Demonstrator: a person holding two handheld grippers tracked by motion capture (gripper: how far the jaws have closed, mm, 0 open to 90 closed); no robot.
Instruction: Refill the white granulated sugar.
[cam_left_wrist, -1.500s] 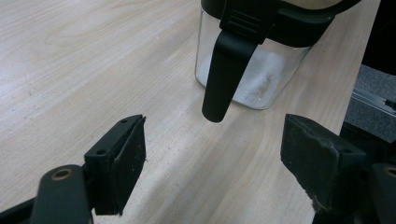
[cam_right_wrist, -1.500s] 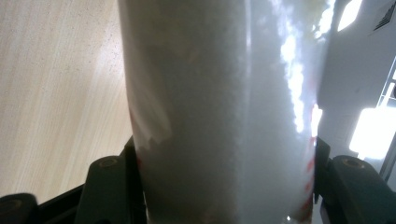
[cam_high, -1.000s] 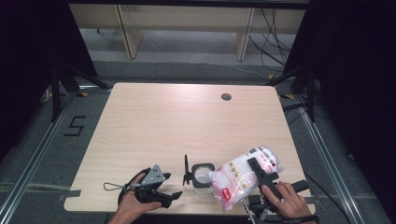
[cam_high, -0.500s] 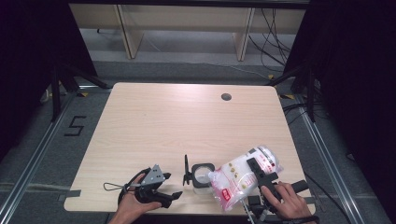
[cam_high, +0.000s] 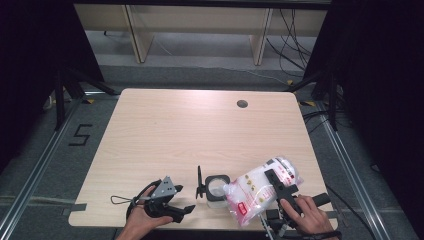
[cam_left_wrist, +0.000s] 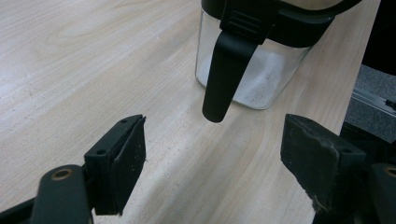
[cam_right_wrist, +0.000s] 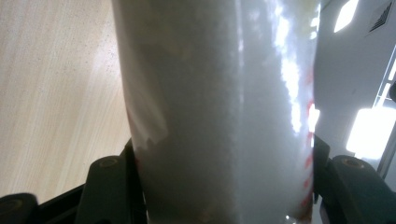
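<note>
Right now you are holding a bag (cam_high: 257, 192) of white granules in your right gripper (cam_high: 276, 186), and its jaws are standing fairly wide because the bag is filling the whole gap between them. From the right gripper view the clear plastic of the bag (cam_right_wrist: 219, 112) is bulging between the two black jaws, with red print showing along its edges, and the pads are pressing into it on both sides. In the high view you are keeping the bag tilted, its lower end pointing down toward the open mouth of a small glass jar (cam_high: 217, 188) that is sitting near the front edge of the table (cam_high: 190, 125); the bag's tip is hanging just over the jar's rim (whether it is actually touching the rim you cannot tell from here). The jar's black lid (cam_high: 199, 181) is standing flipped up on its left side. Your left gripper (cam_high: 184, 211) is resting low at the table's front edge, just to the left of the jar and apart from it. Its jaws are spread wide with nothing between them: in the left gripper view only bare wood is lying between the two pads, and the jar (cam_left_wrist: 254, 70), with a layer of white granules in its bottom, is standing a little beyond them with a black latch (cam_left_wrist: 229, 74) hanging down its front.
</note>
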